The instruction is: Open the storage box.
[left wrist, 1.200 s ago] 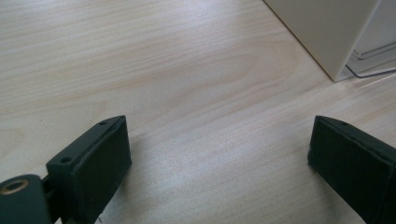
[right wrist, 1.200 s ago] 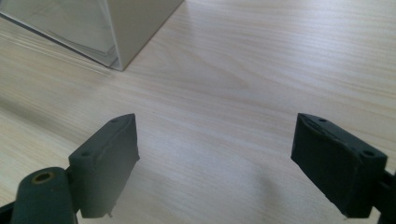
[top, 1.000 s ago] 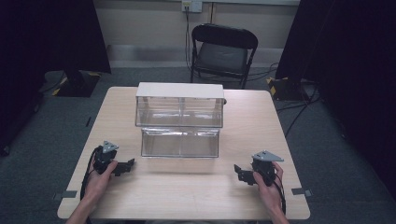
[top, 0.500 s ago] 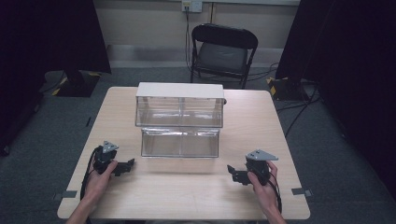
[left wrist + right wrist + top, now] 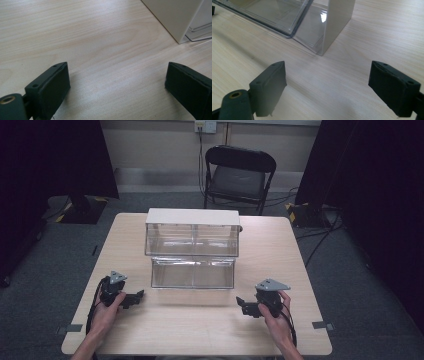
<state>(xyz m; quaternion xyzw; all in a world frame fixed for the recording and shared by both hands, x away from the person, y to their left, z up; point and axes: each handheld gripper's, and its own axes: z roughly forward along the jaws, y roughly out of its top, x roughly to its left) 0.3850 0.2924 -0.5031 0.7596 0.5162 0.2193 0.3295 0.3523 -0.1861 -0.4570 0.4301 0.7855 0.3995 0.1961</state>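
Note:
A clear plastic drawer unit [image 5: 192, 239] with a white top stands mid-table, and its lower drawer [image 5: 193, 273] is pulled out toward me. My left gripper [image 5: 133, 298] rests on the table left of the drawer, open and holding nothing. On the other side my right gripper [image 5: 245, 306] sits near the drawer's front right corner, also open and empty. In the left gripper view the open left gripper [image 5: 117, 83] faces bare wood, with the unit's white wall [image 5: 175, 17] at the top right. In the right gripper view the right gripper [image 5: 327, 83] points at the unit's corner [image 5: 337, 22] and the clear drawer [image 5: 269, 12].
The wooden table [image 5: 200, 330] has bare surface in front of the unit and on both sides. A black folding chair [image 5: 237, 175] stands behind the far edge. Dark curtains flank the room and cables lie on the floor at the right.
My right gripper has slid a little to the left, toward the drawer's front right corner. The left gripper has stayed where it was.

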